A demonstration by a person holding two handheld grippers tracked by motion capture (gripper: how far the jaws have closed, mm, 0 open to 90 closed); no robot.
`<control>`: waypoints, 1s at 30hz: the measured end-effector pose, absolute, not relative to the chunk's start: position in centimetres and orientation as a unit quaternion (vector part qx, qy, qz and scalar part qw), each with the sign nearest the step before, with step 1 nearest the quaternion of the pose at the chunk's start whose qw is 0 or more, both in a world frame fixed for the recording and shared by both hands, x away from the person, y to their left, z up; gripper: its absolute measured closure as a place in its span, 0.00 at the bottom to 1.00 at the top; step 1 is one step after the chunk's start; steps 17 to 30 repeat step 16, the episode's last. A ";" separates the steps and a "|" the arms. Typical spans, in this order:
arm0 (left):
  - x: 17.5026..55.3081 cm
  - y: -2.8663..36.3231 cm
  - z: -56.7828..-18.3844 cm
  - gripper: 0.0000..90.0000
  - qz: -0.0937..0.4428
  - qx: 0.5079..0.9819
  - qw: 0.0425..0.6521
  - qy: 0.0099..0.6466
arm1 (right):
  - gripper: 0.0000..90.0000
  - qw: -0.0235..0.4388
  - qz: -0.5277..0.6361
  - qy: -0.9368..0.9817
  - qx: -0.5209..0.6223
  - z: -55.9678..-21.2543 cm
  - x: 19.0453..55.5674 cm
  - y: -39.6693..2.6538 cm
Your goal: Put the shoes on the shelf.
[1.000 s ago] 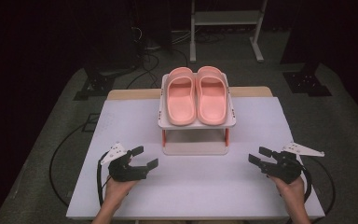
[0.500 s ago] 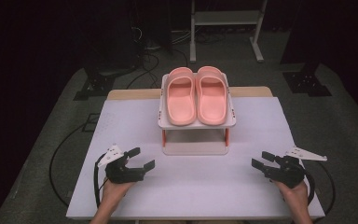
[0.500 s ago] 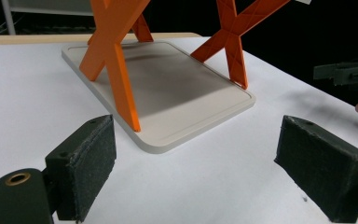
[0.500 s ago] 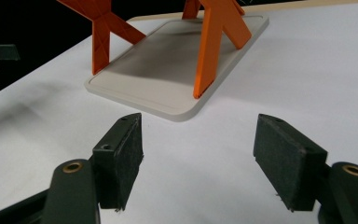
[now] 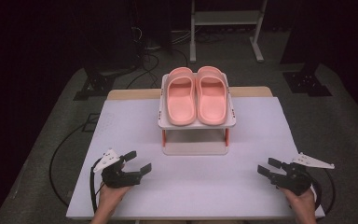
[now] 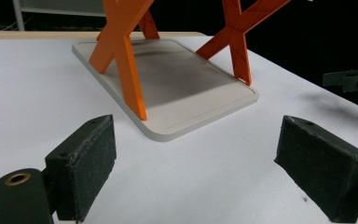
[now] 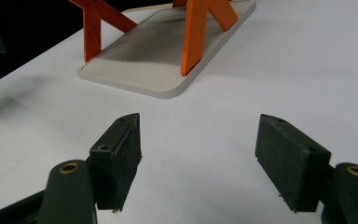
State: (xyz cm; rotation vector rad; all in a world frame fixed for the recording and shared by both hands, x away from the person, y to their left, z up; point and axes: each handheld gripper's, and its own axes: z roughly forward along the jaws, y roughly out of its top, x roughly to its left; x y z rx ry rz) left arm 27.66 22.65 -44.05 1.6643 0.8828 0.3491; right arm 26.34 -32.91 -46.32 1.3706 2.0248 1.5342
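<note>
On the white table [image 5: 121, 121], two pink slippers [image 5: 197, 94] sit atop a small rack [image 5: 195, 148], and both grippers, left [image 5: 139, 164] and right [image 5: 265, 166], wait with fingers apart, probably about to reach forward.

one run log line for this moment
left gripper: open, empty | right gripper: open, empty | slippers: on rack, untouched
</note>
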 end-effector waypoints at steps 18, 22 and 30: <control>24.8 24.3 -45.9 0.13 0.182 0.711 0.557 0.389 | 0.29 0.140 0.539 0.692 0.459 -47.4 23.0 -33.5; 24.8 24.3 -45.9 0.13 0.182 0.711 0.557 0.389 | 0.29 0.140 0.539 0.692 0.459 -47.4 23.0 -33.5; 24.8 24.3 -45.9 0.13 0.182 0.711 0.557 0.389 | 0.29 0.140 0.539 0.692 0.459 -47.4 23.0 -33.5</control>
